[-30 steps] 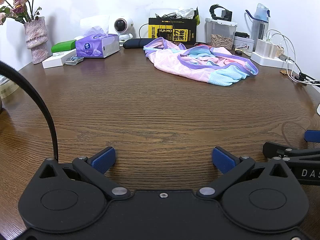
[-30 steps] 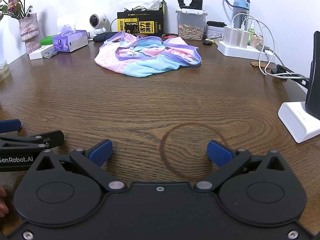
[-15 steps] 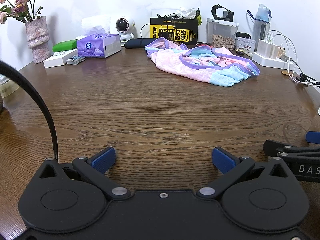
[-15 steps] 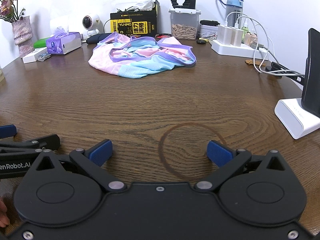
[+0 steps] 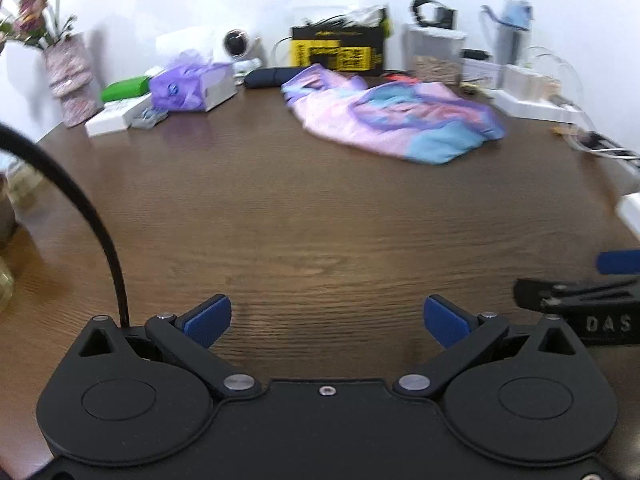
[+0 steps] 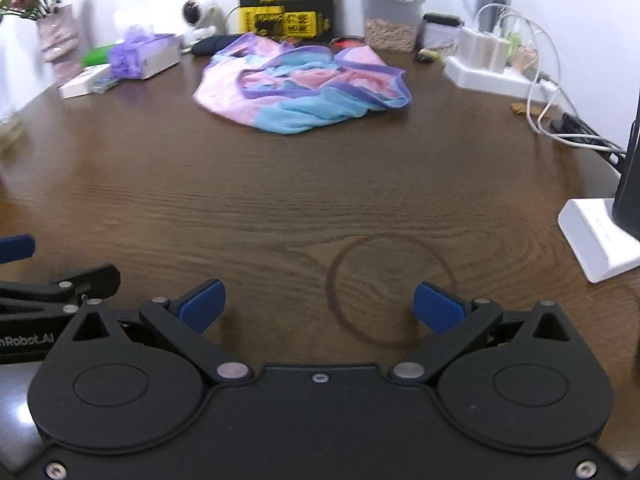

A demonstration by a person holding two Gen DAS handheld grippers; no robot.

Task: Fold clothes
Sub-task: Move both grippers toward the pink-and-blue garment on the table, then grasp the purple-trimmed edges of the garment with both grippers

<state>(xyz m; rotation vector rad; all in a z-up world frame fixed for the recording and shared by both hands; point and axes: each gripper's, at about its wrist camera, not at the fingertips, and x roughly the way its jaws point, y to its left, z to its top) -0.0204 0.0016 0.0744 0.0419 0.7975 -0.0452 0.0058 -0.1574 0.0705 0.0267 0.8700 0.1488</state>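
A crumpled pink, blue and purple garment (image 5: 394, 120) lies in a heap at the far side of the brown wooden table (image 5: 304, 216); it also shows in the right wrist view (image 6: 304, 88). My left gripper (image 5: 327, 320) is open and empty, low over the near table, well short of the garment. My right gripper (image 6: 320, 307) is open and empty, beside the left one. Each gripper's side shows at the edge of the other's view.
Along the back wall stand a flower vase (image 5: 72, 80), a purple tissue box (image 5: 192, 86), a small camera (image 5: 238, 46), a yellow-black box (image 5: 340, 48), a clear container (image 6: 394, 20), a power strip with cables (image 6: 492, 68). A white stand (image 6: 600, 240) sits at right.
Both grippers have moved forward toward the garment, which looks larger and nearer in both views. Their fingers have stayed open.
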